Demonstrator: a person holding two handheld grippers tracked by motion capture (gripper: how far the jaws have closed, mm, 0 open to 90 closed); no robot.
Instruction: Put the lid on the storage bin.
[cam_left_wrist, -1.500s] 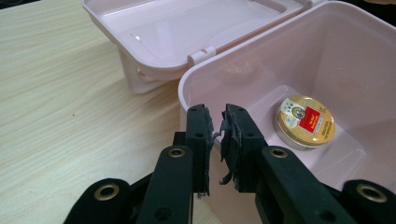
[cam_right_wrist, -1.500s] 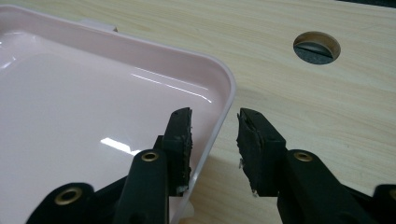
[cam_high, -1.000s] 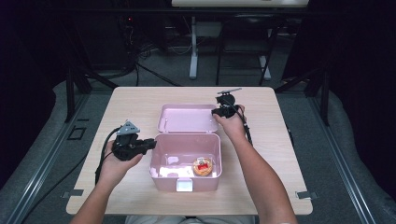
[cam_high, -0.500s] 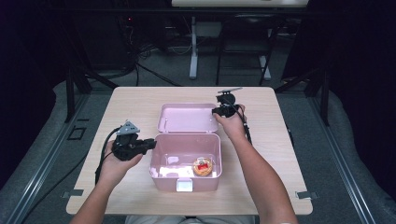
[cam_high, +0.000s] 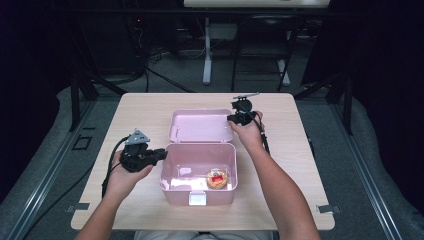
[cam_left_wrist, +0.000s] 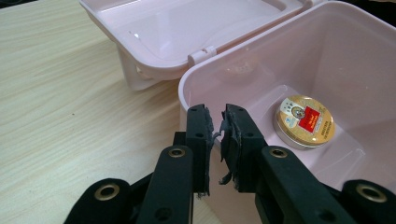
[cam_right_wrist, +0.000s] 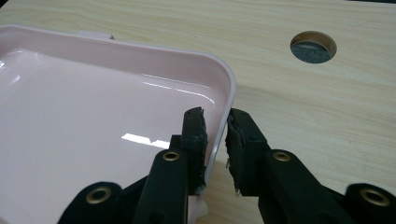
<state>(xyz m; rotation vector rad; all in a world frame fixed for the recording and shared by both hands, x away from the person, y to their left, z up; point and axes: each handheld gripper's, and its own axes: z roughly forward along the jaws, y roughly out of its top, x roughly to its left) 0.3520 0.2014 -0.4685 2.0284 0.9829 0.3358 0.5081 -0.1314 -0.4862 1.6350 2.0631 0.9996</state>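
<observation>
A pink plastic box (cam_high: 197, 192) stands open at the table's middle, its lid (cam_high: 200, 125) lying flat behind it. A round gold tin with a red label (cam_high: 217, 178) lies on the box's floor. My left gripper (cam_high: 161, 152) comes in from the left and is shut on the box's left wall near the hinge corner. In the left gripper view the jaws (cam_left_wrist: 217, 119) pinch that rim, with the tin (cam_left_wrist: 304, 121) beyond them. My right gripper (cam_high: 231, 119) is at the lid's right edge. In the right gripper view its jaws (cam_right_wrist: 215, 119) straddle and press the lid's rim (cam_right_wrist: 223, 93).
The wooden table (cam_high: 300, 165) has a round cable hole (cam_right_wrist: 313, 46) beyond the lid's corner. Black cables trail from both grippers. Dark floor, a desk leg and wires lie behind the table.
</observation>
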